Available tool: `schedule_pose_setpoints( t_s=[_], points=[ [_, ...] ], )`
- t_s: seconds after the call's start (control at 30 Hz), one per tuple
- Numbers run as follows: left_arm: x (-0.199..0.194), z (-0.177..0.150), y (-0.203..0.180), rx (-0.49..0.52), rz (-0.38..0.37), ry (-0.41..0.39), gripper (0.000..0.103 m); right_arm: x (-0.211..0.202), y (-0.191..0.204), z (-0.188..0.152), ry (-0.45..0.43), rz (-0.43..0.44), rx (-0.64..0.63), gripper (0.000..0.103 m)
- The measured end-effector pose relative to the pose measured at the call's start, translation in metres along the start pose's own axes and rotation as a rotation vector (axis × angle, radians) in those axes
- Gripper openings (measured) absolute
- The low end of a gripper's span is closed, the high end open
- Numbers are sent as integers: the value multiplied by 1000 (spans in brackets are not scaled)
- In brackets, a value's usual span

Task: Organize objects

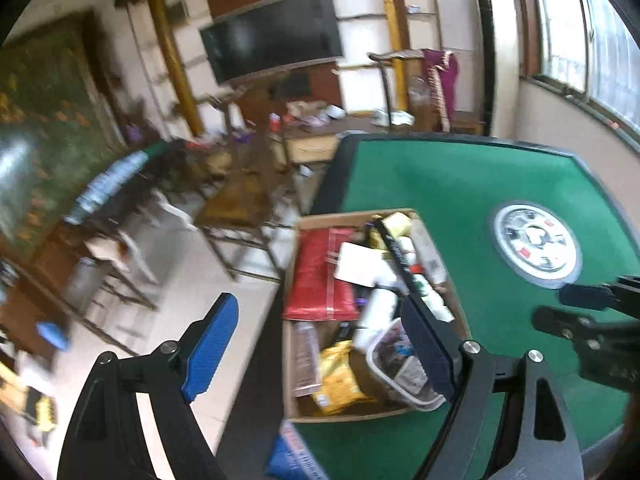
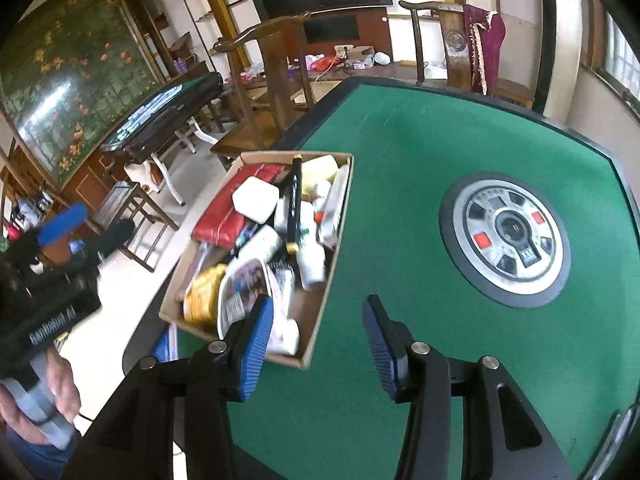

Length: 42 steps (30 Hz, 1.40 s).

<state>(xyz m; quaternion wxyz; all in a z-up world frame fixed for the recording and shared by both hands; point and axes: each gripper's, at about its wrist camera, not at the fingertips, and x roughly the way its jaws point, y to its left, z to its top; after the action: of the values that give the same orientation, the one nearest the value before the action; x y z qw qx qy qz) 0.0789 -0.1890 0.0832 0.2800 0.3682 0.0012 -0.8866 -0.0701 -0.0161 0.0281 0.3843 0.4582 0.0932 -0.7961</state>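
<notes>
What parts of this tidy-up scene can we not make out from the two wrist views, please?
- Cardboard box: its lower contents are buried under the red pouch, bottles and yellow packet in both views.
- Blue packet by the table's edge: cut off by the left wrist frame, print blurred.
- Left gripper: its right finger hides part of the clear tub.
- Background shelves: motion-blurred, left view.

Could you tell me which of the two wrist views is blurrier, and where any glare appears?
Left wrist view: motion-smeared, especially the room left of the brown cardboard box. Right wrist view: sharper over the green felt table, with window glare on the flowered wall panel.
</notes>
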Motion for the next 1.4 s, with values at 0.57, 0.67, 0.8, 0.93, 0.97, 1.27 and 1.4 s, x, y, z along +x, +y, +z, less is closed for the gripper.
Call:
schedule_pose_setpoints(
  t_s=[0.57,0.67,0.8,0.93,0.97,1.27,1.4],
  points=[
    [-59,-24,14,-80,135,-18,83,-11,45,-19,-27,57,-161,62],
    [-57,-32,16,-87,116,-2,83,-6,52,-20,-15,55,-183,62],
    [-54,-38,20,-95,113,15,83,-1,60,-21,-5,59,-204,63],
    [-54,-40,27,-117,114,16,83,3,63,-21,7,59,-211,63],
    [-54,-40,29,-121,115,18,83,4,63,-21,10,60,-212,63],
    [-45,-43,40,-150,117,40,83,12,69,-22,31,62,-212,63],
    [-43,-45,44,-158,105,49,83,15,72,-22,38,62,-220,63]
  ],
)
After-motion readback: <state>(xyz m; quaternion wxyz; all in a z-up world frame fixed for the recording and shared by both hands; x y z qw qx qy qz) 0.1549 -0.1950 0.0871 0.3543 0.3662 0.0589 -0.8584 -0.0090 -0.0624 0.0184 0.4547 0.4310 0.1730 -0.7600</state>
